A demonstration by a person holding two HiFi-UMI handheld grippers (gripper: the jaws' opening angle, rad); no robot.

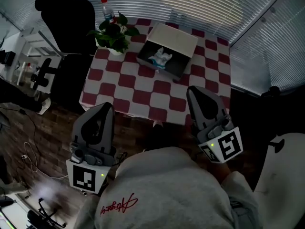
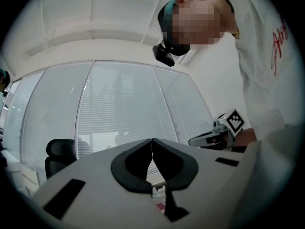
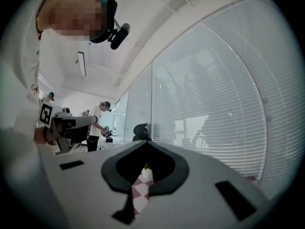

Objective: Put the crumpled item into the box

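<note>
The crumpled white paper item (image 1: 160, 57) is found inside the open pale cardboard box (image 1: 175, 38) on the red-and-white chequered table (image 1: 138, 95). The left gripper (image 1: 107, 108) and right gripper (image 1: 193, 92) are held well apart from it, jaws closed together and empty. The placement is judged complete; no further move is called for.

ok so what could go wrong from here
1. The crumpled item seems to lie in the box already, so another reach could shove the box or drag the item out.
2. The potted plant and bottle stand near the box; a careless swing might tip them.
3. The left gripper and right gripper have shut jaws, so they would push, not grasp.
</note>
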